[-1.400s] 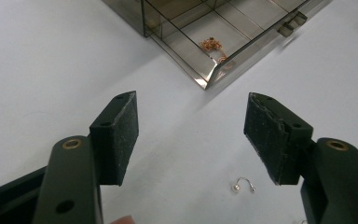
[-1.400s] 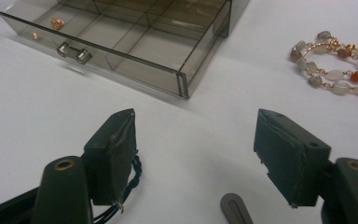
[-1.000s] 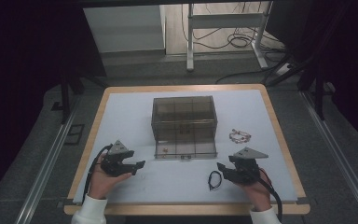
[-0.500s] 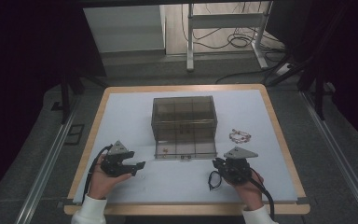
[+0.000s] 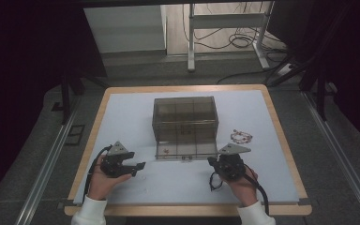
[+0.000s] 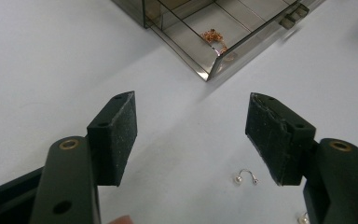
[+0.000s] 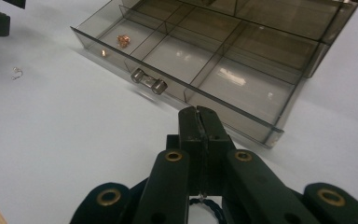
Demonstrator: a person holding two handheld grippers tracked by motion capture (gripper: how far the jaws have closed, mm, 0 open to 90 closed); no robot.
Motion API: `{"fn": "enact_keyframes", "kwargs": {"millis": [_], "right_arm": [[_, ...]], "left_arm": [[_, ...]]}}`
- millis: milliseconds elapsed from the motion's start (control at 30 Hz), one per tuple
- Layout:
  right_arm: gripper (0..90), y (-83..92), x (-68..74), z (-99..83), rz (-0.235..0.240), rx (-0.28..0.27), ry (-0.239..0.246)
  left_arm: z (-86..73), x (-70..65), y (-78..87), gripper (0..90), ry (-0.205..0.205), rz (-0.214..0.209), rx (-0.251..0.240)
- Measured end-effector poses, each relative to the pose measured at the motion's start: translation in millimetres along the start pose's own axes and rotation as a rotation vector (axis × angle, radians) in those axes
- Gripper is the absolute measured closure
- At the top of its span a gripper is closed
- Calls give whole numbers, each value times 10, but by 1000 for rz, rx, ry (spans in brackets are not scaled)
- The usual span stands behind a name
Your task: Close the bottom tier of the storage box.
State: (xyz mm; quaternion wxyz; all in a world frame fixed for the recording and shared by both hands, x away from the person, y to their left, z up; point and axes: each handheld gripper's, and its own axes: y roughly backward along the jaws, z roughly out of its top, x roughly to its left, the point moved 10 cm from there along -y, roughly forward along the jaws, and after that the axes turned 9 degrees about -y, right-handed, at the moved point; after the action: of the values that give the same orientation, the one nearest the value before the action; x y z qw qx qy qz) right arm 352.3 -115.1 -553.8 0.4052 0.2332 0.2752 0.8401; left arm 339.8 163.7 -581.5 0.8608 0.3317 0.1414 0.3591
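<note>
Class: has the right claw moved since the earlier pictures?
Yes. The right claw has slid left toward the open drawer, jaws just closed on a dark loop.

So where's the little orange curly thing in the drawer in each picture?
High view: orange trinket in the open drawer's front left compartment.
Left gripper view: top centre, inside the drawer.
Right gripper view: upper left, in the drawer's end compartment.
Shared landmark: the drawer handle.

Left gripper (image 6: 191, 135) jaws are held wide apart over the white table (image 6: 51, 60), nothing between them. A small earring (image 6: 246, 176) is seen lying near one jaw; a copper-coloured chain (image 6: 213, 36) is sat in the open drawer (image 6: 223, 28).
</note>
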Motion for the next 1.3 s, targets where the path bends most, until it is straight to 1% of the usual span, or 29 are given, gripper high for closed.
{"fn": "enact_keyframes", "kwargs": {"millis": [167, 433, 633, 1000, 1300], "right_arm": [[896, -60, 47, 13, 12, 17, -2], [896, -134, 108, 38, 18, 33, 1], [896, -227, 150, 47, 18, 56, 15], [896, -414, 173, 12, 23, 106, 18], [896, -576, 183, -10, 10, 142, 17]], "left_arm": [[-3, 0, 0, 344, 1, -2, 1], [-4, 0, 4, 342, -4, -2, 1], [-13, -2, -4, 340, -4, -4, 3], [-18, -6, -3, 338, -6, -4, 4], [-21, 1, 6, 336, 2, -2, 1]]}}
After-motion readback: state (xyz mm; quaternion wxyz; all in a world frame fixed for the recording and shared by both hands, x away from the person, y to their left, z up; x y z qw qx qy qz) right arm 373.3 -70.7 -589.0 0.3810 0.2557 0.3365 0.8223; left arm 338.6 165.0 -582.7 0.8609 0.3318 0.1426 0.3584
